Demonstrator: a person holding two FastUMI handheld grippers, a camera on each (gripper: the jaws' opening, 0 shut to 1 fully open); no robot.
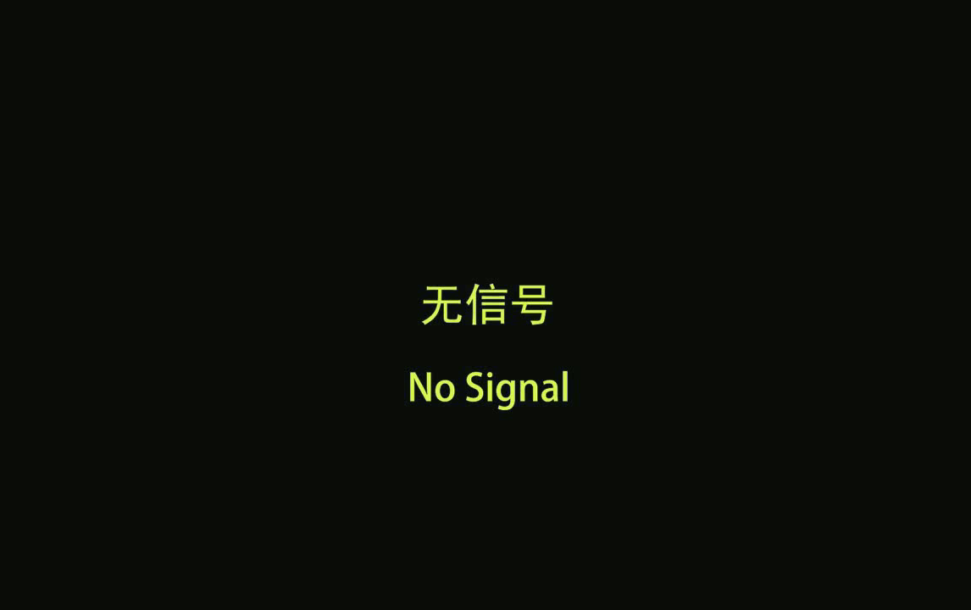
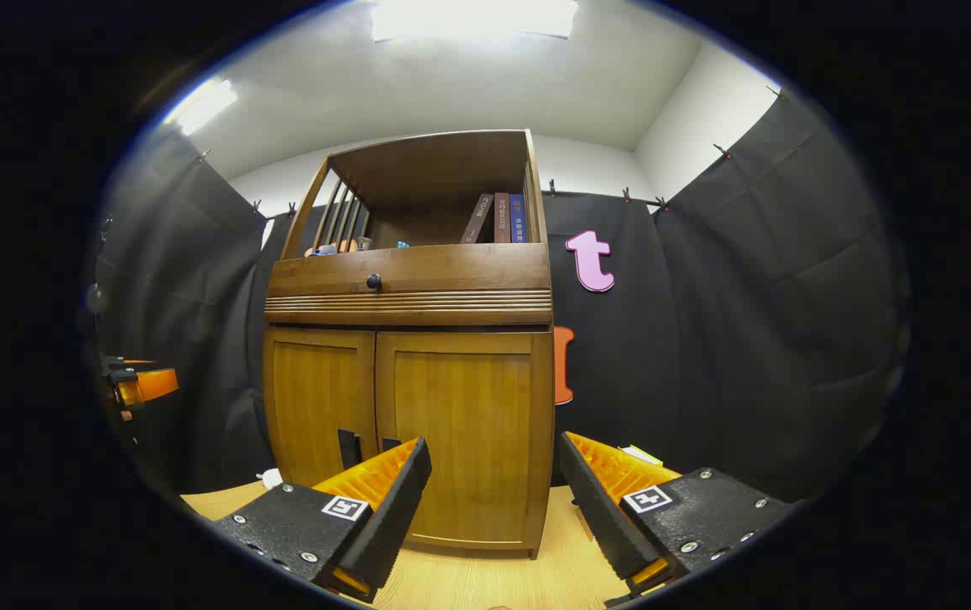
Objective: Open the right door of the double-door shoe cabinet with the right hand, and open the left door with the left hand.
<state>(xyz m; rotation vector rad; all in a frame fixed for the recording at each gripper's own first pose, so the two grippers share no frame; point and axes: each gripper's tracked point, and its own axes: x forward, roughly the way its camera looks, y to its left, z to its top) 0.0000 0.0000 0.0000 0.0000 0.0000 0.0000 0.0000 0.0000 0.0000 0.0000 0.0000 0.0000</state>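
The wooden shoe cabinet [image 2: 409, 309] stands straight ahead in the right gripper view, both lower doors shut. The left door [image 2: 316, 398] carries a dark handle [image 2: 348, 447] at its inner edge. The right door [image 2: 468, 415] has its own handle [image 2: 391, 443], partly hidden behind one of my fingers. My right gripper [image 2: 494, 445] is open, held a short way in front of the right door and touching nothing. My left gripper [image 2: 136, 383] shows at the far left edge, away from the cabinet, and its jaws cannot be made out. The left gripper view gives no picture.
Above the doors is a drawer with a round knob [image 2: 374, 280], and over it an open shelf with books [image 2: 498, 218] and small items. The cabinet stands on a light wooden surface [image 2: 468, 580]. Black cloth walls close in behind and on both sides.
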